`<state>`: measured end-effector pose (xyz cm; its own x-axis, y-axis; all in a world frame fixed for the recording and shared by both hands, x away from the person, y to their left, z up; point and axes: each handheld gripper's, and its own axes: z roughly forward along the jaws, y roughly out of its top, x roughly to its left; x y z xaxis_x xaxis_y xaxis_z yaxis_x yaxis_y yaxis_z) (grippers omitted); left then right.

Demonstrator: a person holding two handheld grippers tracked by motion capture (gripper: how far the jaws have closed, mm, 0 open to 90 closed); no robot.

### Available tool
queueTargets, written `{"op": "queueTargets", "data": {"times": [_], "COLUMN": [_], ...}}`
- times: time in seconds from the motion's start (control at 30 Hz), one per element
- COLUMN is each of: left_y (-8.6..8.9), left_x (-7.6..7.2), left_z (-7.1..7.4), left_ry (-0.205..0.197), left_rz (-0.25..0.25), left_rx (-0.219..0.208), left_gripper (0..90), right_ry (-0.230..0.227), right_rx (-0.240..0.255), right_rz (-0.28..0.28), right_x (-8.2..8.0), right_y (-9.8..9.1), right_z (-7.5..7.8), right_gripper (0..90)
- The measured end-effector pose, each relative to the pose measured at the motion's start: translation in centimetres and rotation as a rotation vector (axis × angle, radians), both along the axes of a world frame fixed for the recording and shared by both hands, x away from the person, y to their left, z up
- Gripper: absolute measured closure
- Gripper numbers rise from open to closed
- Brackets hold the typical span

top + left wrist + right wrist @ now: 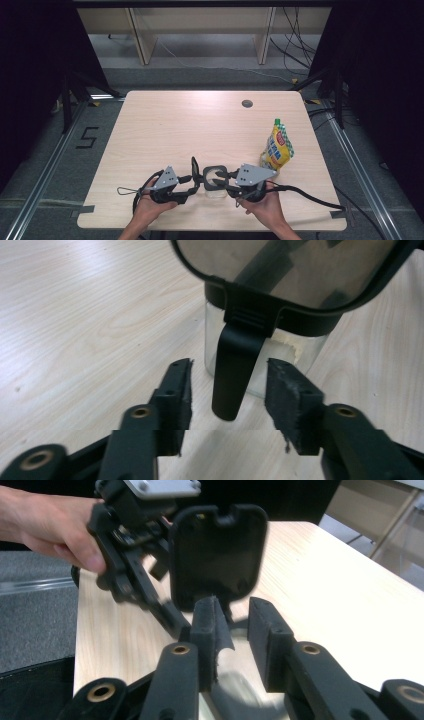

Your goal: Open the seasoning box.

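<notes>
Near front edge of table (150,120): small clear container (215,190) with black rim, hinged black-framed lid (216,178) swung up and open. A gripper on either side of it.

Left gripper (229,385): jaws parted, pads clear of everything. Lid's black latch tab (235,367) hangs down into the gap between them, touching neither pad. Container body just behind the tab.

Right gripper (235,625): jaws parted a moderate way, nothing clamped. Raised lid stands just beyond the tips; contact with it cannot be told, view blurred.

From above, both grippers point inward at the container, tips close to it. Yellow pouch (278,147) stands well off to the right, untouched
</notes>
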<state>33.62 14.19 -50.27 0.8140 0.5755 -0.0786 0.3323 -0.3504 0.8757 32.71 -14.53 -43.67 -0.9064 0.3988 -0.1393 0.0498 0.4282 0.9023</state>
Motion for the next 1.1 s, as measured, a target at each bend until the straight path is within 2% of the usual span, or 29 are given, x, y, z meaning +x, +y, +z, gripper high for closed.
{"op": "queueTargets", "data": {"times": [0.13,0.23,0.27,0.3,0.33,0.4,0.43,0.5,0.53,0.57,0.6,0.63,0.67,0.7,0.73,0.77,0.8,0.83,0.87,0.9,0.93,0.97,1.0,1.07,1.1], "left_y": [0.5,0.5,0.6,0.6,0.7,0.7,0.8,0.8,0.9,0.9,0.9,1.1,1.1,1.2,1.2,1.2,1.3,1.3,1.2,1.2,1.2,1.2,0.8,0.6,0.7], "left_x": [-0.7,-1.3,-1.9,-1.9,-2.5,-2.9,-3.4,-3.6,-3.8,-3.8,-3.9,-3.8,-3.7,-3.7,-3.7,-3.6,-3.6,-3.6,-3.6,-3.7,-3.7,-3.7,-4.1,-4.3,-4.4], "left_z": [0.1,0.2,0.2,0.2,0.3,0.2,0.0,0.0,-0.2,-0.2,-0.4,-0.3,-0.4,-0.5,-0.6,-0.7,-0.7,-0.7,-0.7,-0.7,-0.6,-0.6,-0.7,-0.7,-0.6], "left_ry": [0.009,0.028,0.000,0.000,0.021,0.034,0.036,0.042,0.045,0.045,0.048,0.036,0.025,0.035,0.056,0.052,0.051,0.051,0.048,0.058,0.045,0.045,0.054,0.056,0.058], "left_rz": [-0.001,0.018,0.022,0.022,0.019,0.031,0.028,0.031,0.033,0.033,0.041,0.025,0.025,0.041,0.040,0.049,0.049,0.049,0.052,0.058,0.045,0.045,0.065,0.062,0.052], "left_rx": [0.013,0.025,0.066,0.066,0.063,0.051,0.065,0.075,0.088,0.088,0.076,0.114,0.128,0.143,0.125,0.129,0.134,0.134,0.130,0.136,0.157,0.157,0.134,0.133,0.151], "left_gripper": [40.6,36.5,35.4,34.6,33.4,32.6,31.5,31.2,29.7,29.4,29.4,29.1,28.8,28.2,27.6,27.3,27.0,26.7,26.7,26.0,25.3,24.8,23.5,22.0,22.0], "right_ry": [-0.002,0.004,-0.007,-0.007,-0.002,0.004,0.002,0.001,-0.001,-0.001,0.024,0.018,0.018,0.023,0.036,0.031,0.005,0.023,0.023,0.023,0.042,0.042,0.053,0.054,0.060], "right_rx": [-0.020,-0.007,-0.014,-0.014,-0.009,-0.005,-0.008,-0.006,-0.007,-0.007,-0.005,-0.009,-0.011,-0.022,-0.012,-0.010,-0.010,-0.017,-0.017,-0.028,-0.019,-0.019,-0.020,-0.027,-0.031], "right_rz": [-0.042,-0.062,-0.076,-0.076,-0.099,-0.110,-0.143,-0.148,-0.175,-0.175,-0.183,-0.195,-0.211,-0.220,-0.249,-0.261,-0.290,-0.283,-0.283,-0.295,-0.313,-0.313,-0.324,-0.336,-0.349], "right_x": [-0.6,-0.9,-1.2,-1.2,-1.5,-1.7,-2.0,-2.0,-2.3,-2.3,-2.4,-2.5,-2.6,-2.6,-2.8,-2.9,-2.9,-3.0,-3.0,-3.0,-3.3,-3.3,-3.5,-3.7,-3.8], "right_y": [-2.0,-2.7,-3.5,-3.5,-4.4,-4.8,-5.8,-6.2,-7.1,-7.1,-7.5,-7.9,-8.3,-8.8,-9.1,-9.7,-10.0,-10.3,-10.3,-10.6,-11.0,-11.0,-11.4,-11.6,-11.7], "right_z": [-0.2,-0.3,-0.3,-0.3,-0.4,-0.4,-0.5,-0.6,-0.7,-0.7,-0.8,-0.9,-1.0,-1.0,-1.1,-1.2,-1.3,-1.3,-1.3,-1.3,-1.4,-1.4,-1.6,-1.7,-1.7], "right_gripper": [66.6,64.3,62.4,62.4,60.7,60.1,58.6,58.1,57.3,57.3,56.9,56.8,56.1,54.8,54.2,52.5,52.0,51.2,51.2,50.6,49.6,49.6,47.8,47.5,47.0]}}
